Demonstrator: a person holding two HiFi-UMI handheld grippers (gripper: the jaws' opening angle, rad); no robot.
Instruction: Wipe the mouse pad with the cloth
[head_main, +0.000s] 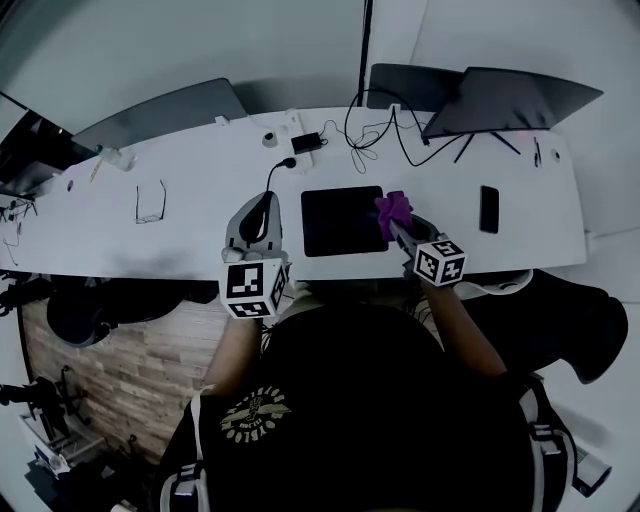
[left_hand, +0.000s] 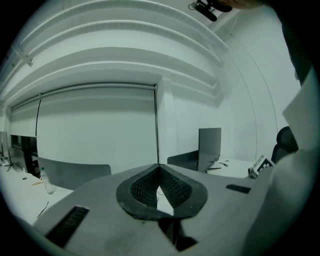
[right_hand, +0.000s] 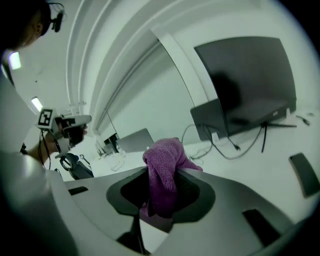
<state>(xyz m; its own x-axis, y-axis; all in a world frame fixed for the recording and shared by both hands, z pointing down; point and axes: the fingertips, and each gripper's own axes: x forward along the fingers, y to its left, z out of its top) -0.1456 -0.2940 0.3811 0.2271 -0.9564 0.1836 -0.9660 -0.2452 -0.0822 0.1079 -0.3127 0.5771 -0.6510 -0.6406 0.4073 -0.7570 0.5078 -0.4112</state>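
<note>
A black mouse pad (head_main: 340, 221) lies on the white desk (head_main: 200, 230), near its front edge. A purple cloth (head_main: 393, 209) hangs bunched over the pad's right edge, and my right gripper (head_main: 398, 224) is shut on it. The right gripper view shows the cloth (right_hand: 165, 172) pinched between the jaws (right_hand: 161, 200) and sticking up past them. My left gripper (head_main: 259, 208) is held just left of the pad, tilted upward. In its own view the left gripper (left_hand: 159, 193) is shut with nothing between the pads; neither pad nor cloth shows there.
A black cable (head_main: 277, 170) runs from the back of the desk toward my left gripper. Glasses (head_main: 150, 203) lie at the left, a dark phone (head_main: 488, 209) at the right. Laptops (head_main: 505, 100) and tangled cables (head_main: 380, 130) fill the back edge.
</note>
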